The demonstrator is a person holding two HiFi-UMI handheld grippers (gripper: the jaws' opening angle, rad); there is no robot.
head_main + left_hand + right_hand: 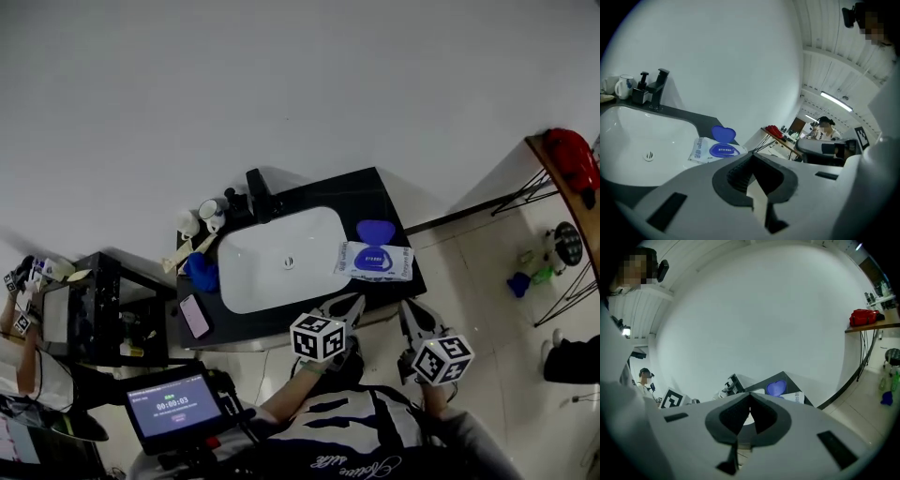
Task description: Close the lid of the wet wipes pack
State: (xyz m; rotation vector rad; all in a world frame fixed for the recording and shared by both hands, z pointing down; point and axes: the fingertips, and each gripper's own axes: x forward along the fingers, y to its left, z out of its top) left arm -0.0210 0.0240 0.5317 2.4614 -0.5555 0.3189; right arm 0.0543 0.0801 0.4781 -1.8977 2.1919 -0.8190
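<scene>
Wet wipes pack (373,262) flat on black desk (366,192), just right of sink (281,258), long axis along desk front. Blue lid (375,230) open, flipped toward wall. Left tongs (351,303) and right tongs (411,311) pressed together, empty, near desk front, apart from pack.

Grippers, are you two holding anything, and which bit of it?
Nothing. The left gripper and right gripper are both shut and empty, away from the white wet wipes pack.
</scene>
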